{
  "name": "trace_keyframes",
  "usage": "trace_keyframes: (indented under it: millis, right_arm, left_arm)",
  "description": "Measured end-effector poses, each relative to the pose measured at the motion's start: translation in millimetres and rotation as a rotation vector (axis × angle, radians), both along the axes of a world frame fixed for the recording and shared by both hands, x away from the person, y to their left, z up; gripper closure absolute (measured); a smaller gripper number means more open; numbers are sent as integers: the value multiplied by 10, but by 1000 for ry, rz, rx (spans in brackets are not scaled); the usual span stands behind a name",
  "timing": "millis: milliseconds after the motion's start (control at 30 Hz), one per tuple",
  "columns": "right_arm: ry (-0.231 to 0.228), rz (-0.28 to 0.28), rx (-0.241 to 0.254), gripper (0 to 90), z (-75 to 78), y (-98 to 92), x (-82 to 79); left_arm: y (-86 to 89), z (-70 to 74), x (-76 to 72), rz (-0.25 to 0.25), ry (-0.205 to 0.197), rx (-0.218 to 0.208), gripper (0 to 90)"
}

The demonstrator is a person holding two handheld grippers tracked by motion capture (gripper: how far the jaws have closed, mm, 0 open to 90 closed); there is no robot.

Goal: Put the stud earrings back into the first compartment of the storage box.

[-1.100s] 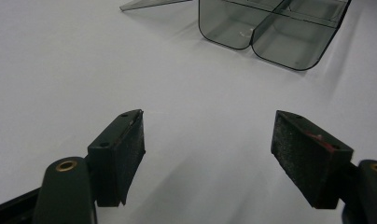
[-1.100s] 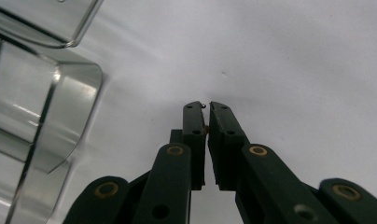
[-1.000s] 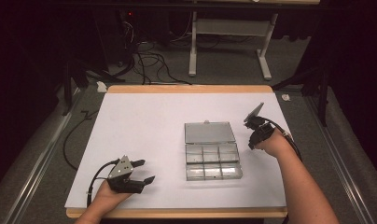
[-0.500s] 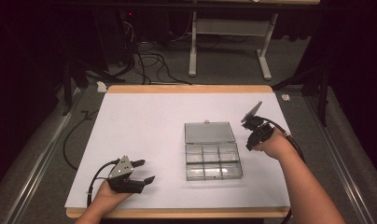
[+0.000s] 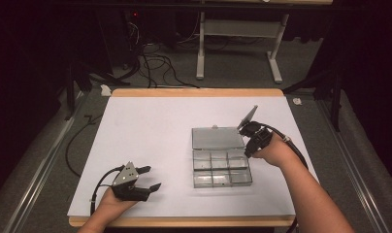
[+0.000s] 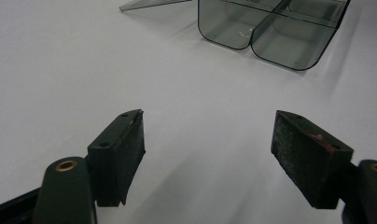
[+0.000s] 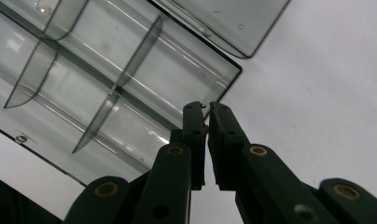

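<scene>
Right claw (image 5: 248, 141), right of centre in the high view: jaws pressed together, a hairline gap between the pads. In the right gripper view a tiny speck sits at the very tips (image 7: 204, 106); can't tell what it is or whether it's pinched. The claw is just off the right edge of the box (image 5: 221, 166), where tray and lid meet; contact with the box can't be confirmed. In the right gripper view the tips (image 7: 206, 112) overlap the tray's corner wall (image 7: 224, 70).

Left claw (image 5: 146, 178), lower left of the high view: jaws spread wide, nothing between them. It rests low on the table (image 5: 150, 126), well apart from the box and pointing toward it. In the left gripper view the two pads (image 6: 128, 144) frame bare white table (image 6: 60, 56), with the box's near corner (image 6: 270, 32) at upper right.

Box: clear plastic, lying open at centre of the table. Lid (image 5: 217, 138) folded back flat on the far side, toward the top of the frame. Tray is split into six compartments, two rows of three. They look empty apart from small marks or glints that I can't identify.
</scene>
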State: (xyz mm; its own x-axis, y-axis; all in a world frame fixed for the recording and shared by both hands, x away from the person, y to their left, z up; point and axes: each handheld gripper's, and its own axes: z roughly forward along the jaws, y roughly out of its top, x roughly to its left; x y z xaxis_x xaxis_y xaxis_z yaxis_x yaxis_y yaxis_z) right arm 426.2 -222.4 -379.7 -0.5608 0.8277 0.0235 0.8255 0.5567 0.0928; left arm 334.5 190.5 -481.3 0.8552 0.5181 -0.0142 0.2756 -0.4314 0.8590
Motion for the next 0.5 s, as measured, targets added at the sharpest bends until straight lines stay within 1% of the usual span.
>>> trace_keyframes:
  millis: [167, 200, 233, 267, 433, 467, 500]
  right_arm:
    - [3, 27, 0, 861, -41, 123, 4]
    - [16, 12, 2, 861, -47, 157, -5]
    - [16, 12, 2, 861, -47, 157, -5]
    - [10, 40, 4, 860, -72, 197, 4]
    - [13, 59, 8, 861, -104, 287, 2]
    - [13, 73, 8, 860, -111, 327, 7]
    - [12, 76, 12, 860, -112, 350, 7]
  left_arm:
    - [1, 1, -1, -1, -2, 0, 262]
    - [1, 1, -1, -1, -1, 0, 262]
    - [1, 1, -1, -1, -1, 0, 262]
    - [1, 1, -2, -2, -1, 0, 262]
    - [1, 1, -1, -2, -1, -1, 262]
    - [1, 1, -2, -3, -1, -1, 262]
    - [2, 1, -1, -2, -2, 0, 262]
